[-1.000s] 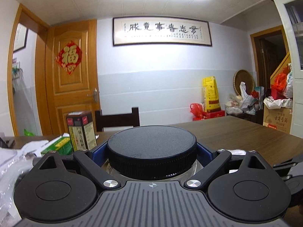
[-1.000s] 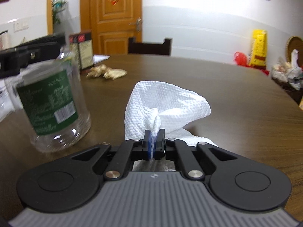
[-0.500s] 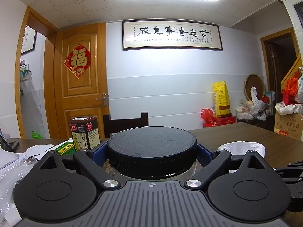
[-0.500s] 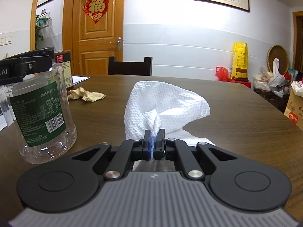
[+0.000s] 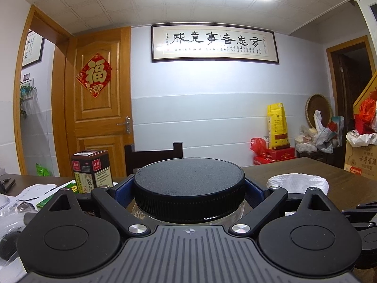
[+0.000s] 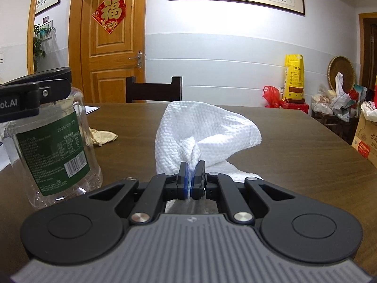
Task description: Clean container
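Both claws loaded: one's got the jar, the other's got the wipe.

Left gripper (image 5: 188, 188) is clamped on the black lid (image 5: 188, 176) of the clear plastic jar (image 6: 54, 146), blue pads hugging it on both sides. Right gripper (image 6: 191, 176) is squeezed nearly flat, pinching a bunched white cloth (image 6: 202, 132) that fans up in front of it, just right of the jar, over the brown table (image 6: 294, 153). A crumpled tan rag (image 6: 103, 136) lies behind the jar.
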`<state>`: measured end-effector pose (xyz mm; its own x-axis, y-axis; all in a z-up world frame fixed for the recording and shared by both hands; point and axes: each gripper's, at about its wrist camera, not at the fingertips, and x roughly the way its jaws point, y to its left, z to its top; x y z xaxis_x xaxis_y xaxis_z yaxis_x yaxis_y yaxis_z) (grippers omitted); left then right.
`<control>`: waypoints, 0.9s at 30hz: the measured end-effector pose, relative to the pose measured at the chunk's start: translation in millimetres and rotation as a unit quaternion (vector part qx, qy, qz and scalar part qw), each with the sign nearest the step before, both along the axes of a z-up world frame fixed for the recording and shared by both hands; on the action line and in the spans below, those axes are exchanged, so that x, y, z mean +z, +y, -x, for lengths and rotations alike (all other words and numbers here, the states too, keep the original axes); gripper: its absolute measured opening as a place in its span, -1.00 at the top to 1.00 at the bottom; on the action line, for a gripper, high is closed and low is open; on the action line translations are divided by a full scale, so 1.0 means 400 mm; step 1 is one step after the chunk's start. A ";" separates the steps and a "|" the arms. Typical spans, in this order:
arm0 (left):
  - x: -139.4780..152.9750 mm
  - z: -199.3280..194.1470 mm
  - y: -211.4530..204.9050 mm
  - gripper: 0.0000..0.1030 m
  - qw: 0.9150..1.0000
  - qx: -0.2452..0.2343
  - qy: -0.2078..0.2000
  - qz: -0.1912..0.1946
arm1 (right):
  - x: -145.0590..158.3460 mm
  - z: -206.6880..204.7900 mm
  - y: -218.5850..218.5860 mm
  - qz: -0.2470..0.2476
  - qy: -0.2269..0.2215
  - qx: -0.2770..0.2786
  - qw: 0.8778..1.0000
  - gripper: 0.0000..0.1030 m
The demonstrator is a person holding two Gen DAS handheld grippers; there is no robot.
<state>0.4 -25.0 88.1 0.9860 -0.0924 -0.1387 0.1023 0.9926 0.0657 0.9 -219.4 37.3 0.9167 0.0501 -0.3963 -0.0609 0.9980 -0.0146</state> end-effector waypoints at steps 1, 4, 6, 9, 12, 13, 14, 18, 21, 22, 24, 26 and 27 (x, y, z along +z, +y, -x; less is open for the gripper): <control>0.001 -0.009 -0.002 -0.84 1.000 0.000 -0.001 0.000 | 0.001 -0.010 0.002 0.000 0.000 0.001 1.000 0.88; 0.005 -0.037 -0.008 -0.84 1.000 0.001 -0.004 0.001 | 0.005 -0.039 0.006 -0.001 -0.001 0.002 1.000 0.88; 0.005 -0.056 -0.010 -0.84 1.000 0.002 -0.004 0.001 | 0.005 -0.057 0.008 0.000 -0.001 0.003 1.000 0.88; 0.004 -0.089 -0.013 -0.84 1.000 0.005 0.002 0.006 | 0.004 -0.083 0.011 0.004 0.000 0.003 1.000 0.88; 0.005 -0.121 -0.017 -0.84 1.000 0.008 0.008 0.013 | 0.004 -0.109 0.011 0.003 0.002 0.001 1.000 0.88; 0.005 -0.131 -0.018 -0.84 1.000 0.009 0.008 0.015 | 0.004 -0.117 0.010 0.002 0.003 0.000 1.000 0.88; 0.006 -0.140 -0.020 -0.84 1.000 0.010 0.009 0.016 | 0.003 -0.124 0.010 0.002 0.002 -0.001 1.000 0.88; 0.008 -0.169 -0.027 -0.84 1.000 0.008 0.008 0.018 | -0.002 -0.146 0.012 0.003 0.002 -0.004 1.000 0.88; 0.009 -0.189 -0.035 -0.84 1.000 0.007 0.007 0.018 | -0.005 -0.164 0.011 0.002 0.002 -0.007 1.000 0.88; 0.008 -0.196 -0.038 -0.84 1.000 0.006 0.007 0.018 | -0.005 -0.171 0.011 0.001 0.002 -0.008 1.000 0.88; 0.008 -0.210 -0.043 -0.84 1.000 0.006 0.007 0.018 | -0.007 -0.186 0.012 0.002 0.003 -0.007 1.000 0.88; 0.008 -0.224 -0.051 -0.84 1.000 0.005 0.007 0.017 | -0.009 -0.201 0.016 0.006 0.002 -0.006 1.000 0.88; 0.008 -0.233 -0.054 -0.84 1.000 0.004 0.007 0.017 | -0.009 -0.210 0.018 0.008 0.001 -0.005 1.000 0.88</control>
